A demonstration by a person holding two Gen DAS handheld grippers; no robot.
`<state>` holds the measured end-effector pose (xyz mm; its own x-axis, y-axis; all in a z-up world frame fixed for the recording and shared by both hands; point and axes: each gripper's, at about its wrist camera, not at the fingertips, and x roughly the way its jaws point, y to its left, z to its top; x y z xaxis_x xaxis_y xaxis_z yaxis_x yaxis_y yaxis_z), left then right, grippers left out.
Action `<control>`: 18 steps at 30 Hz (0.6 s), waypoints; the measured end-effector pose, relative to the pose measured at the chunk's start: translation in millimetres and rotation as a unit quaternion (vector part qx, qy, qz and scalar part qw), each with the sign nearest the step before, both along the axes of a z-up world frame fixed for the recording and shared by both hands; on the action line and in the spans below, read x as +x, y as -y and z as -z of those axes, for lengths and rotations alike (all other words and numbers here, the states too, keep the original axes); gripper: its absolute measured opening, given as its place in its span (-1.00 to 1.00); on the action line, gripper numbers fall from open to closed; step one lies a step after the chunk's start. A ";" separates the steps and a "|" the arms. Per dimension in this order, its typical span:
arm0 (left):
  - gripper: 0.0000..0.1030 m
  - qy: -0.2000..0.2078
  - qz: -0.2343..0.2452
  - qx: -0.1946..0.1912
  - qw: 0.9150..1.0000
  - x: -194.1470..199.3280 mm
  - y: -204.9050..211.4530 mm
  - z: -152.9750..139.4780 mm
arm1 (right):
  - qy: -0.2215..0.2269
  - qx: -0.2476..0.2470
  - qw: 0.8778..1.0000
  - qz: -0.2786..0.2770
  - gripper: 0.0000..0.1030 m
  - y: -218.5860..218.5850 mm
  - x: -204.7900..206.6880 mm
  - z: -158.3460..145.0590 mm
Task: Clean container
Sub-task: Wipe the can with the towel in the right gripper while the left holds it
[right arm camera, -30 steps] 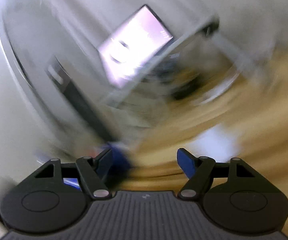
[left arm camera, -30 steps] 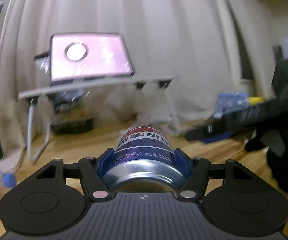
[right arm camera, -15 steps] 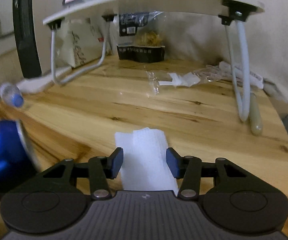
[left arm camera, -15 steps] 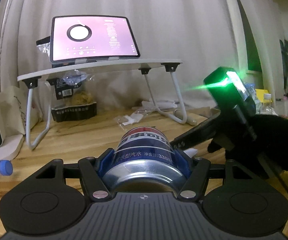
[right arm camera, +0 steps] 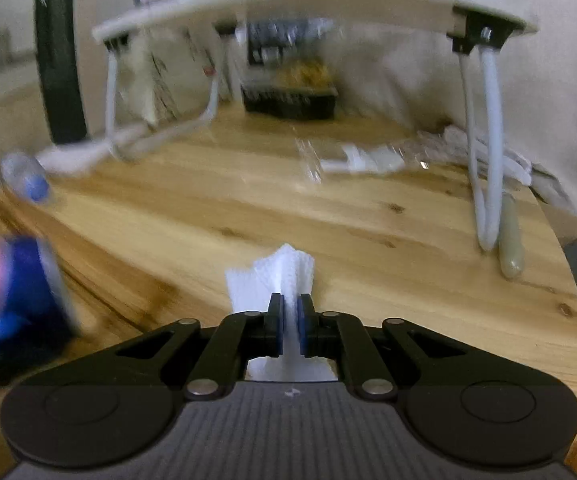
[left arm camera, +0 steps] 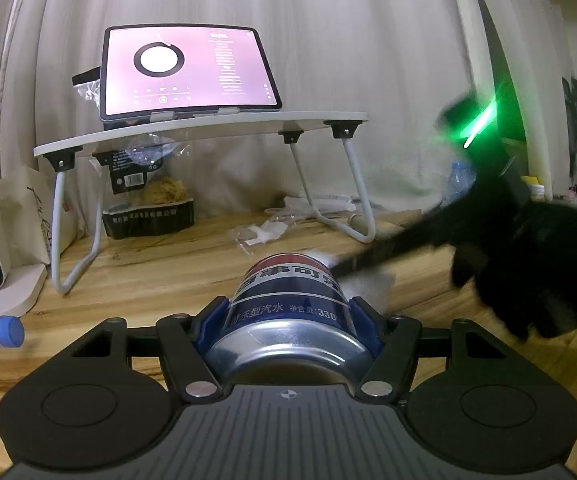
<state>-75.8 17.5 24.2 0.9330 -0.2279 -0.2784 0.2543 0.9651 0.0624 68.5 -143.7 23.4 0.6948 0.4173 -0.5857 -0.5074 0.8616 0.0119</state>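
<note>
The can (left arm camera: 290,304) carries white Chinese print on its blue band, reading roughly "可乐型汽水 净含量:330", with the end of the number hidden by the gripper finger; larger white characters higher up on the blue are cut off and only partly legible. The black strip on the snack bag (left arm camera: 148,216) bears a line of pale Chinese characters too small to read, and the tablet (left arm camera: 188,70) shows a column of fine text on its pink screen that cannot be made out. In the right wrist view everything printed is blurred.
</note>
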 end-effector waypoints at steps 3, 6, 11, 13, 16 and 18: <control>0.30 0.002 0.003 0.000 1.000 -0.7 0.1 -0.2 | 0.014 0.081 0.996 -0.040 -0.81 6.5 -29.0 -39.4; 0.30 0.008 0.008 0.000 1.000 -2.5 0.6 -0.7 | 0.016 0.146 0.984 -0.097 -0.81 7.6 -59.6 -70.7; 0.29 0.023 0.017 0.018 0.999 -7.8 8.0 -1.0 | 0.018 0.119 0.983 -0.135 -0.81 -11.5 -81.0 -72.9; 0.29 0.036 0.016 0.029 0.999 -12.3 11.3 -1.0 | 0.022 0.103 0.985 -0.137 -0.80 -17.9 -83.7 -69.1; 0.29 0.041 0.015 0.028 0.999 -13.9 10.8 -1.4 | 0.024 0.098 0.984 -0.150 -0.79 -25.0 -93.2 -67.6; 0.29 0.042 0.013 0.023 0.999 -14.0 9.3 -1.9 | 0.020 0.097 0.979 -0.178 -0.79 -31.4 -108.2 -70.0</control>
<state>-89.8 8.2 26.1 0.9475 -0.2403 -0.2110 0.2708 0.9539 0.1294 -39.7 -112.3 93.4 0.5063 0.7375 -0.4469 -0.7783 0.6140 0.1314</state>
